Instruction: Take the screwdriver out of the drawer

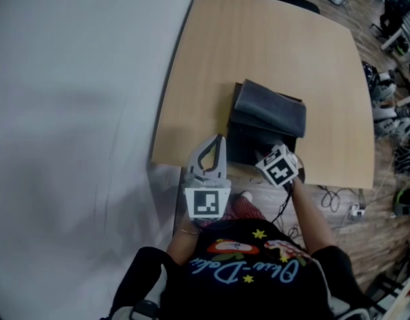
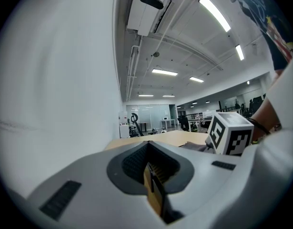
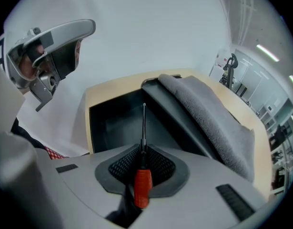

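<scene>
A screwdriver (image 3: 142, 181) with a red handle and a thin metal shaft is held in my right gripper (image 3: 142, 151), which is shut on it. Its tip points into the open black drawer (image 3: 113, 123) below. In the head view the right gripper (image 1: 277, 165) hangs over the drawer's front (image 1: 245, 147), and the screwdriver is hidden under it. My left gripper (image 1: 218, 145) is left of the drawer at the table's near edge. Its jaws are shut with nothing between them (image 2: 148, 149). The right gripper view shows the left gripper (image 3: 46, 46) at upper left.
The drawer unit carries a folded grey cloth (image 1: 271, 109) on top, hanging over its side (image 3: 208, 113). It stands on a light wooden table (image 1: 258, 45) against a white wall (image 1: 71, 112). Cables (image 1: 338, 195) lie on the floor to the right.
</scene>
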A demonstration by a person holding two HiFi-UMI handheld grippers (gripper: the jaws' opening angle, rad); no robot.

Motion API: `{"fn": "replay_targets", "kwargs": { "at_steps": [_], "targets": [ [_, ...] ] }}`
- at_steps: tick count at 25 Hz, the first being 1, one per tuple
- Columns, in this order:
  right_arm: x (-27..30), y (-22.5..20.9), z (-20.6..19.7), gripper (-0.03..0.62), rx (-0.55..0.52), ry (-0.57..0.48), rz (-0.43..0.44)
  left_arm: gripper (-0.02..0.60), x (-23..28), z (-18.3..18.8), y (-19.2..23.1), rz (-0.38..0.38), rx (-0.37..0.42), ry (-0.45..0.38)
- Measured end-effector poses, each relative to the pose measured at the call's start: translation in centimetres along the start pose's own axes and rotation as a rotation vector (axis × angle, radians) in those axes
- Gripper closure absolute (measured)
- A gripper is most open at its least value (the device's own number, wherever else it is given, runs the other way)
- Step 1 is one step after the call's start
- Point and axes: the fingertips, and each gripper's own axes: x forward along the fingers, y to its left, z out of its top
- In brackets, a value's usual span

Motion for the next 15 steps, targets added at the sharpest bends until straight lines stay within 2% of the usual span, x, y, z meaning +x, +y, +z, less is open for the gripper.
{"fn": "replay_targets", "kwargs": {
  "at_steps": [8,15],
  "targets": [
    [-2.6,-0.2,1.7,0.543,0.015,-0.135,-0.069,0.581,-0.5,0.1,-0.1,0.003,0.022,0.024],
    [-6.0,-0.9,3.7,0.542,0.089,-0.326,-0.120,0.581,-0.4,0.9,-1.0,-0.006,0.052,0.021]
  ]
}}
